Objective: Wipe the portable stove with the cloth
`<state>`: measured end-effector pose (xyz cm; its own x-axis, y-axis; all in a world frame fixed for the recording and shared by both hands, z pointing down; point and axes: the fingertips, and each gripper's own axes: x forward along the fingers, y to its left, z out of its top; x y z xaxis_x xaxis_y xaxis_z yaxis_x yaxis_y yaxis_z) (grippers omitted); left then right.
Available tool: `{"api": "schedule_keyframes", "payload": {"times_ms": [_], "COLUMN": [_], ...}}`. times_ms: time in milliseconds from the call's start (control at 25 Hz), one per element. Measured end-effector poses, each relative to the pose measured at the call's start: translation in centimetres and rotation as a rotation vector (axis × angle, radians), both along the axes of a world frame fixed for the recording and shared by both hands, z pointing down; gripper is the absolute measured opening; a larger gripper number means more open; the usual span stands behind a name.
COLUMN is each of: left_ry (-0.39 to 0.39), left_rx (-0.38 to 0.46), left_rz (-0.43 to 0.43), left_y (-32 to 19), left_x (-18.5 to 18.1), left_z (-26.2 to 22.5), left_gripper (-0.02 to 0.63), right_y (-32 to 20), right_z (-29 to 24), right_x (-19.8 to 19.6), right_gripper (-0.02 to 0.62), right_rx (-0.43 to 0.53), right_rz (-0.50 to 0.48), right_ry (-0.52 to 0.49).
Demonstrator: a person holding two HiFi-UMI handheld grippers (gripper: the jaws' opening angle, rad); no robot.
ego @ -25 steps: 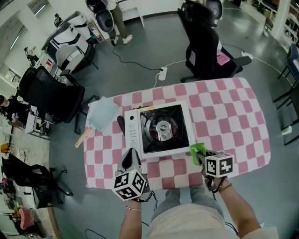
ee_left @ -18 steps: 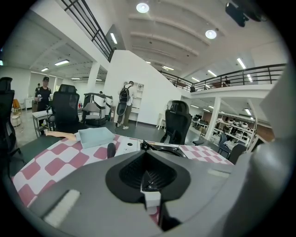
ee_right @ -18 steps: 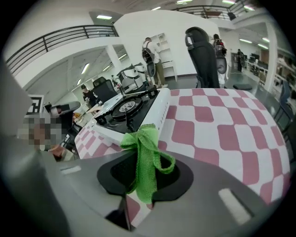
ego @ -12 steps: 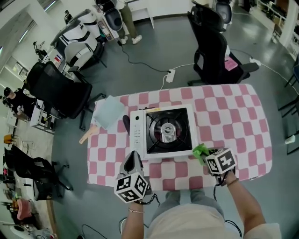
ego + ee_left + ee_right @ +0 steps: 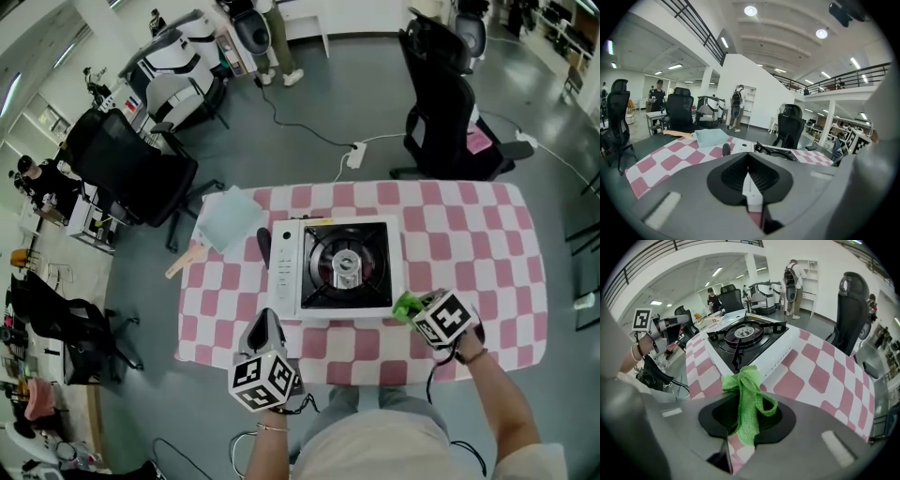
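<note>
Barely shifting since a second ago: right gripper (image 5: 417, 309) is keeping just beside the near right corner of the portable stove (image 5: 284, 267); its jaws are clamping the green cloth (image 5: 746, 394), which is bunching upright; stove is lying ahead and leftward of these jaws, mid-table (image 5: 469, 234), long axis following the near edge; left gripper (image 5: 264, 328) is hovering at the near edge, jaws pressed together, empty.

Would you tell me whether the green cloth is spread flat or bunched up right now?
Bunched up: the green cloth hangs crumpled, pinched between the shut jaws of the right gripper, near the stove.
</note>
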<state>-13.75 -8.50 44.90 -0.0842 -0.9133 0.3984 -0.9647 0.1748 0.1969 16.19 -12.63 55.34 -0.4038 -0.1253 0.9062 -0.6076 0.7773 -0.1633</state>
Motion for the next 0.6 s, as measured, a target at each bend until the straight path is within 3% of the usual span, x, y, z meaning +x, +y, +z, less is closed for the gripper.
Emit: {"api": "schedule_keyframes", "payload": {"times_ms": [360, 600], "left_ry": [0.002, -0.003], "left_rx": [0.008, 0.003], "left_rz": [-0.029, -0.025], "left_y": [0.0, -0.4], "left_x": [-0.8, -0.8], "left_z": [-0.1, 0.1], "left_gripper": [0.0, 0.0], "right_y": [-1.3, -2.7], "right_z": [0.0, 0.0], "right_x": [-0.3, -0.5], "right_gripper": [0.091, 0.091], "right_rx": [0.047, 0.09], "right_rz": [-0.084, -0.09], "right_ry": [0.067, 0.077]}}
